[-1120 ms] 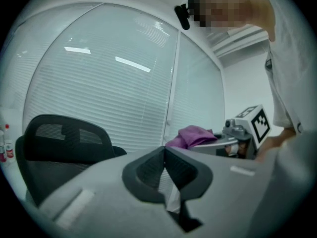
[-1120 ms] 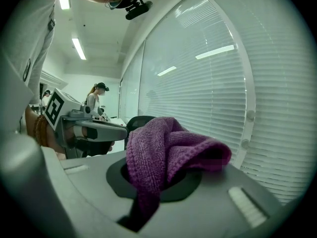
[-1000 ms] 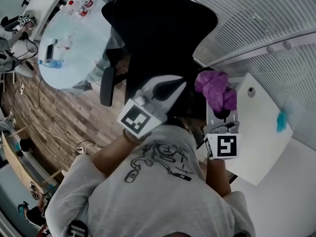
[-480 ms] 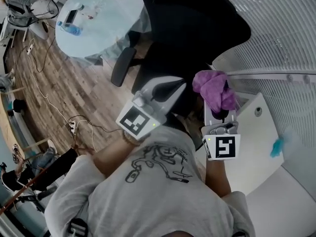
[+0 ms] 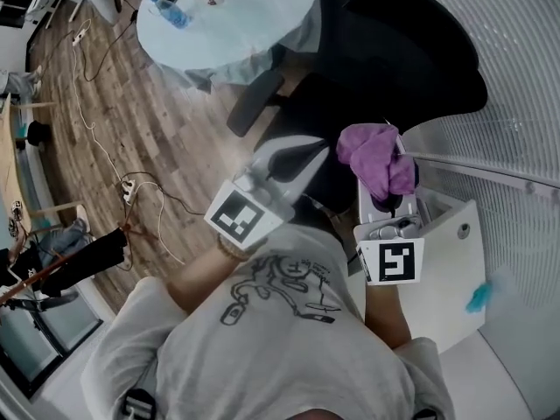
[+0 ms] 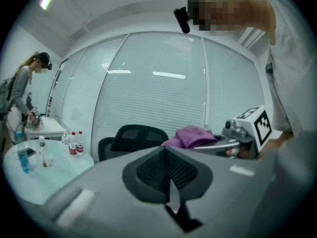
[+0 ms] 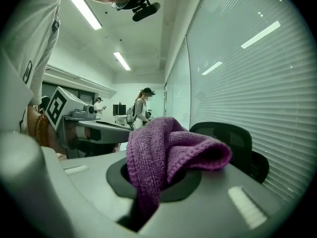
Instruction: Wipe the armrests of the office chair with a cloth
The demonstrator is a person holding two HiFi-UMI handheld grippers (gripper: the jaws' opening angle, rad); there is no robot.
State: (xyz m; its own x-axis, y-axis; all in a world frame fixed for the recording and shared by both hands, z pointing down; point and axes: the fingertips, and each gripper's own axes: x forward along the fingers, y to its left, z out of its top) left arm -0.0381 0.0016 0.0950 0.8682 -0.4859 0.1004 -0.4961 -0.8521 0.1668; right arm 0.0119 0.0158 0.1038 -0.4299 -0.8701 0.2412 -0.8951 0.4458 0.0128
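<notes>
— Pinching anything in your right gripper (image 7: 157, 180)?
— You are clamping the purple cloth (image 7: 168, 148) between its jaws; it is bunching up above them at mid-frame.
— And your left gripper (image 6: 167, 172)?
— Its jaws are pressing together on nothing.
— Where is the office chair (image 5: 385, 51) standing?
— At the upper right of the head view, beyond both grippers. One armrest (image 5: 255, 101) is pointing toward the round table (image 5: 236, 16) at top centre, and the cloth is sitting well apart from it.

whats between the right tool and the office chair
Only the purple cloth, gripped by the right tool, with the office chair beyond it; the right gripper view shows this.
</notes>
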